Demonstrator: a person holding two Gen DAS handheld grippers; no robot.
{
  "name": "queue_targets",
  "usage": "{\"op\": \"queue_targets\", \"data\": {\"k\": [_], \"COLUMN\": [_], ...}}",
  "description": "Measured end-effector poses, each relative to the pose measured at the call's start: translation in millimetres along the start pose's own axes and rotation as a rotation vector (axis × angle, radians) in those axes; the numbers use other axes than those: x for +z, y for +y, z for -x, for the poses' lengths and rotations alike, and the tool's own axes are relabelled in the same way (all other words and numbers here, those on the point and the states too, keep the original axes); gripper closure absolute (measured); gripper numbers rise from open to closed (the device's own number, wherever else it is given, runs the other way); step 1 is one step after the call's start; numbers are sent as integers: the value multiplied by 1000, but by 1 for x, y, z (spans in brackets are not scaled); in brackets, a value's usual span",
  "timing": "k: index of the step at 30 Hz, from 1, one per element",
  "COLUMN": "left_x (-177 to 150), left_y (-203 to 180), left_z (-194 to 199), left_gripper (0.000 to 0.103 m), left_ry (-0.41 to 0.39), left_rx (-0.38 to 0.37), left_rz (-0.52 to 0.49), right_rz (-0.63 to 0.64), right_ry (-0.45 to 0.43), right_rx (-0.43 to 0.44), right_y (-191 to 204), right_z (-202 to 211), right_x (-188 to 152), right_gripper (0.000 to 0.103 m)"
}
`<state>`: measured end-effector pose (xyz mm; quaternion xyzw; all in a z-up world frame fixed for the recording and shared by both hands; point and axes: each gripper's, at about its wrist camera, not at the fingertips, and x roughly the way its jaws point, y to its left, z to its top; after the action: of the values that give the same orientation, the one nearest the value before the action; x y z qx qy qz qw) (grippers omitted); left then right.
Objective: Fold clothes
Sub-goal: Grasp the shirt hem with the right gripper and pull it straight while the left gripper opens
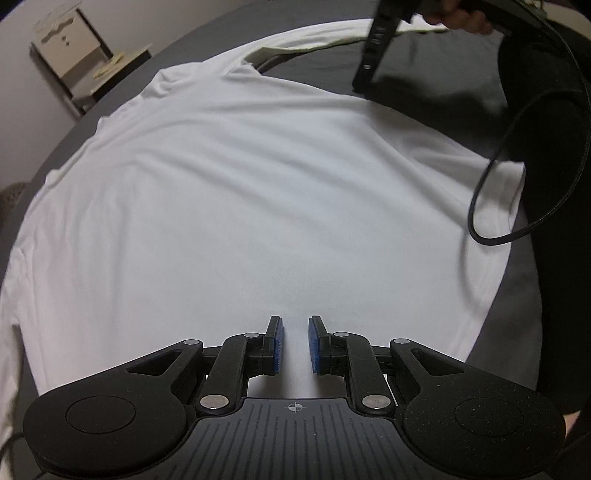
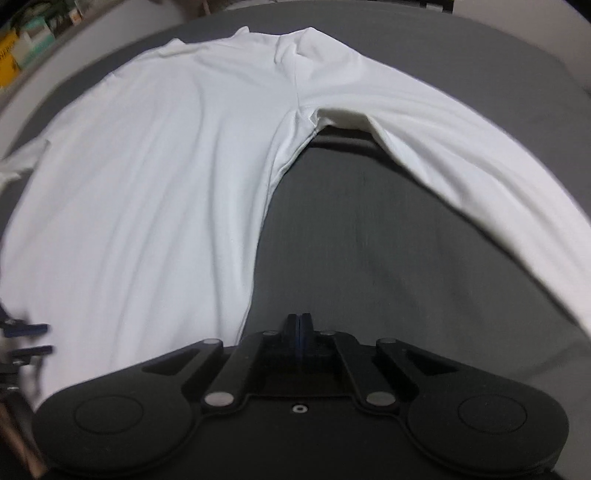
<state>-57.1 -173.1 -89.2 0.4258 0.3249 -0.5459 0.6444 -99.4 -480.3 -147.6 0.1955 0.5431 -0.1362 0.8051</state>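
A dark grey surface (image 1: 424,70) fills the working area under dim, even indoor light. Beyond its far edge in the left wrist view, a pale cabinet (image 1: 66,44) stands against a plain light wall (image 1: 155,18). The right wrist view shows blurred, colourful boxes (image 2: 26,40) stacked at the upper left.

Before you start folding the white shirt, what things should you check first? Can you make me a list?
1. Shirt spread flat on the grey table: ok, only soft wrinkles.
2. Long sleeve lying out to the side, unfolded: ok.
3. Left gripper open over the cloth, ready to pinch: ok.
4. Right gripper open: not ok, it is shut and empty.
5. Black cable clear of the shirt: not ok, it hangs across one edge.
6. Other sleeve straight: cannot tell.
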Motion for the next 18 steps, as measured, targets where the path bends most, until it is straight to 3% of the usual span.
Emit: {"op": "queue_targets", "data": {"k": [2, 4, 5, 7, 10, 14, 16, 17, 18], "left_x": [2, 3, 2, 0, 0, -4, -6, -7, -8], "left_y": [3, 4, 3, 0, -1, -7, -9, -10, -11], "left_z": [-4, -5, -5, -4, -2, 2, 4, 5, 6], "left_gripper": [88, 88, 88, 88, 88, 88, 88, 88, 88], "left_ry": [2, 3, -1, -6, -8, -21, -27, -29, -31], "left_rx": [-8, -8, -6, -3, 3, 20, 23, 23, 22], "left_rz": [12, 12, 10, 6, 5, -12, -21, -25, -30], "right_rz": [-46, -22, 4, 80, 151, 164, 187, 208, 245], "right_ry": [13, 68, 109, 201, 317, 364, 373, 380, 402], "right_rx": [47, 123, 151, 167, 89, 3, -24, -31, -54], "right_y": [-2, 8, 17, 41, 64, 75, 79, 81, 83], "right_z": [14, 29, 33, 30, 15, 4, 4, 4, 4], "right_x": [-4, -10, -16, -31, -51, -63, -66, -67, -70], "right_gripper": [90, 65, 65, 65, 71, 77, 89, 99, 100]}}
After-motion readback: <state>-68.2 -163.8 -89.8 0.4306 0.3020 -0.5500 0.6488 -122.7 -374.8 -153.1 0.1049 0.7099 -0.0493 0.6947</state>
